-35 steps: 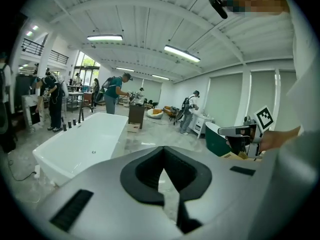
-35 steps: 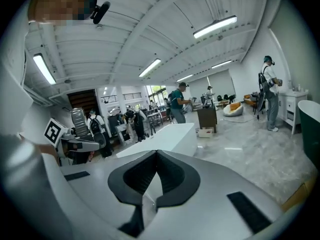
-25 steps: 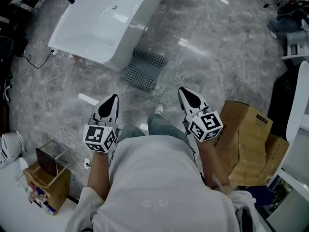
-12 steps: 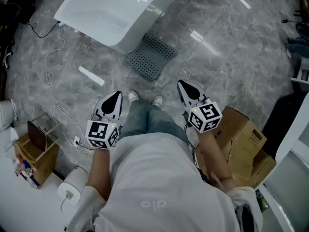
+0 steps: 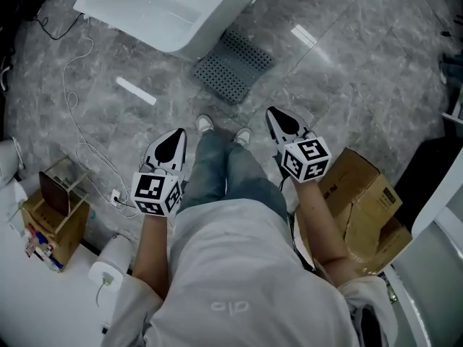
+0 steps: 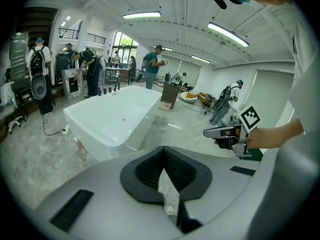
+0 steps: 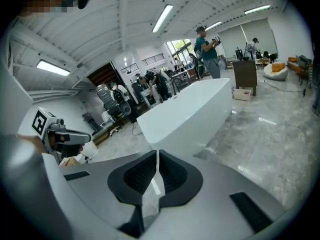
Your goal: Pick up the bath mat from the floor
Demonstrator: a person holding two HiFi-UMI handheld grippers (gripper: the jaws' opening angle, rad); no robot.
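The bath mat [image 5: 233, 66] is a grey perforated mat lying flat on the marble floor beside the white bathtub [image 5: 163, 9], just ahead of the person's shoes. My left gripper [image 5: 175, 136] hangs at waist height, left of the legs, shut and empty. My right gripper [image 5: 276, 116] is held right of the legs, also shut with nothing in it. Both are well above and short of the mat. In the left gripper view the jaws [image 6: 162, 150] are pressed together and point at the tub [image 6: 115, 119]. The right gripper view shows its jaws [image 7: 157, 155] closed too.
Crushed cardboard boxes [image 5: 365, 201] stand close at my right. A white cable [image 5: 76, 129] snakes over the floor at left, near a small box of items [image 5: 51, 219] and a white canister [image 5: 108, 272]. Several people stand in the hall beyond the tub [image 6: 92, 69].
The person has stepped forward: mat and tub have drawn closer to the feet. Both grippers stayed shut and empty, held at the same height beside the body.
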